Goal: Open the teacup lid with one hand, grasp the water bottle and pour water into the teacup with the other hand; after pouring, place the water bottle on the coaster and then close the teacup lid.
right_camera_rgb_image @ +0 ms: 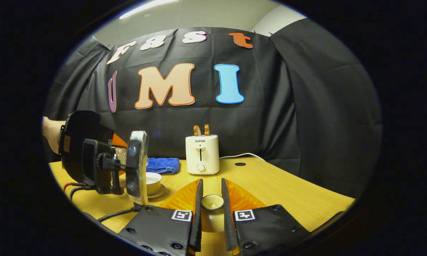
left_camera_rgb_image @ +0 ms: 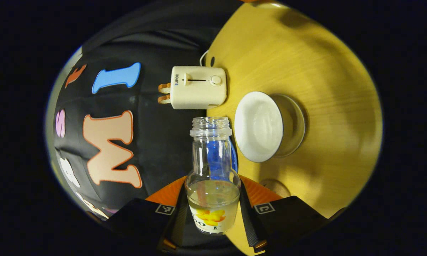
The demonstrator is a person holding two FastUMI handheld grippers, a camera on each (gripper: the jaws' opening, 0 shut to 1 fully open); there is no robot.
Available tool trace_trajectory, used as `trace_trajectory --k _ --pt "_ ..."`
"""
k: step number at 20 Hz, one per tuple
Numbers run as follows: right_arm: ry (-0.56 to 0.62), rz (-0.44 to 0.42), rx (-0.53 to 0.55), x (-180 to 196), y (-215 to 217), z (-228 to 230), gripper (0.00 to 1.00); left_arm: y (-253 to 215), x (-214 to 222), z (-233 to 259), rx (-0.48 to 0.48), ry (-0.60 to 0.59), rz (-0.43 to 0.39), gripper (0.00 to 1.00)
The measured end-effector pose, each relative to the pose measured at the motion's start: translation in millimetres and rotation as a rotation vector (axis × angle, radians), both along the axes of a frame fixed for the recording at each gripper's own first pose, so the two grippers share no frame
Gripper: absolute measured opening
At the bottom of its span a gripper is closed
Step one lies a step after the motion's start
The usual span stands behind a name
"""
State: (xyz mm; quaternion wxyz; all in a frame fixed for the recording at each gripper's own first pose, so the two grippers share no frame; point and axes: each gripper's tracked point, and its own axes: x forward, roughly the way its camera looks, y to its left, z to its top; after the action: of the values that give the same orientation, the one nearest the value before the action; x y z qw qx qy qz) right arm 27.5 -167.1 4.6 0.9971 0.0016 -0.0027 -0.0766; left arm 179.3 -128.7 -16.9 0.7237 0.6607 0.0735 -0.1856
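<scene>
Lid (right_camera_rgb_image: 212, 201) off, pinched in right gripper (right_camera_rgb_image: 212, 204). Left gripper (left_camera_rgb_image: 213, 209) clamps uncapped bottle (left_camera_rgb_image: 212, 177), tipped sideways, mouth just beside open teacup (left_camera_rgb_image: 259, 126) on table (left_camera_rgb_image: 323, 89). Remaining: pour, coaster placement, lid closing.

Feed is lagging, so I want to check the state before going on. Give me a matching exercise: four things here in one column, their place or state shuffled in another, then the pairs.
1. water bottle
2. teacup lid
3. toaster
4. teacup

A. between the right gripper's fingers
B. open, on its saucer
C. between the left gripper's fingers
D. two bread slices in its slots

Pairs: 1-C, 2-A, 3-D, 4-B
</scene>
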Motion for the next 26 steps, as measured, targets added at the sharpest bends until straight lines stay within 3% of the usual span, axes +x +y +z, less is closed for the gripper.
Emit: trace_trajectory --k 8,13,17,21,26 --pt "0.001 -0.011 -0.015 -1 -1 0 0.29 9 -22 43 -0.636 -0.019 0.029 0.64" --pt "0.001 -0.018 -0.015 0 -2 0 0.29 34 -27 46 -0.939 0.015 0.074 0.64" --pt "0.0 -0.019 -0.015 0 -2 0 0.29 66 -38 46 -1.08 -0.011 0.1 0.64" --pt "0.001 -0.024 -0.016 0 -1 0 0.29 69 -29 40 -1.206 0.007 0.103 0.64" --pt "0.0 -0.025 -0.015 0 -1 -1 0.29 74 -29 43 -1.301 0.048 0.064 0.64"
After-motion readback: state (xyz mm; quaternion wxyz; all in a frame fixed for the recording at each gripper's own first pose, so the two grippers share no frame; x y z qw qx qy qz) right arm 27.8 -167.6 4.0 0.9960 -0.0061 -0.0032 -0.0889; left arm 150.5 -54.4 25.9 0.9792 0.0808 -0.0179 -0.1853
